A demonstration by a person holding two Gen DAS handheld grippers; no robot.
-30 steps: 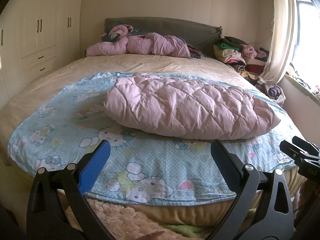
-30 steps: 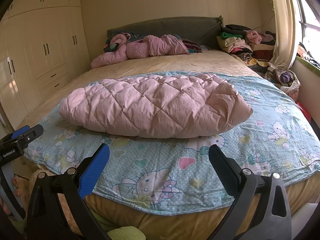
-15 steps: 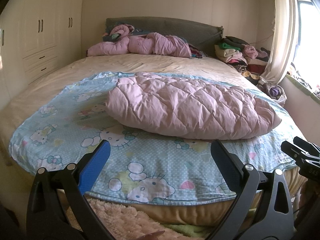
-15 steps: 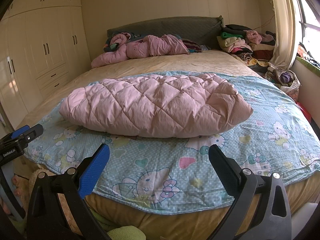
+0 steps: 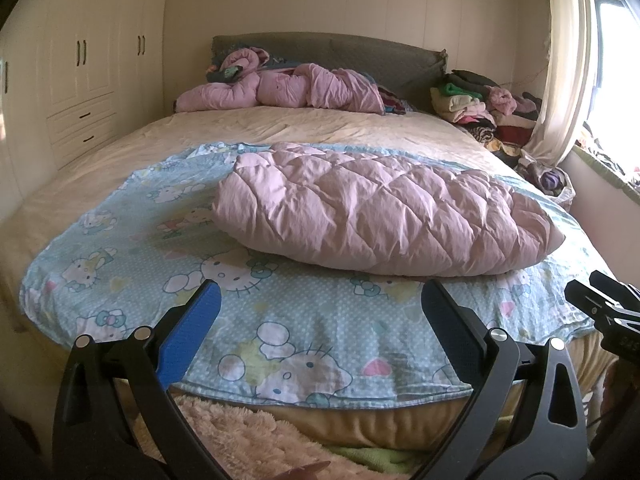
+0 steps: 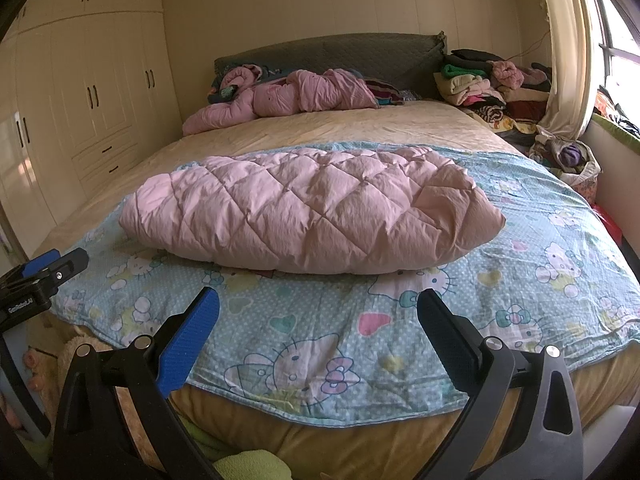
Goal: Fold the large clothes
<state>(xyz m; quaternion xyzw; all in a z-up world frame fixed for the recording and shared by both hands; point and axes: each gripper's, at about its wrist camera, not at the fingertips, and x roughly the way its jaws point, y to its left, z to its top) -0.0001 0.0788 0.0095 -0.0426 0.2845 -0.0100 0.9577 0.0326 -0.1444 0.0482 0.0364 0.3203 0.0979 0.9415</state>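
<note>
Bedding first: a cream-sheeted bed (image 5: 320, 128) carries a blue cartoon-cat blanket (image 5: 132, 256), and on it lies the folded pink quilted coat (image 5: 380, 216). Left gripper (image 5: 318, 304) and right gripper (image 6: 318, 306) hover at the foot edge, jaws spread wide, holding nothing.

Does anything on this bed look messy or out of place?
The folded pink quilted coat lies neatly on the cartoon-cat sheet. By the headboard, another pink garment is crumpled in a heap, and the clothes pile in the far right corner is jumbled. Both tools, left and right, are open and empty.
</note>
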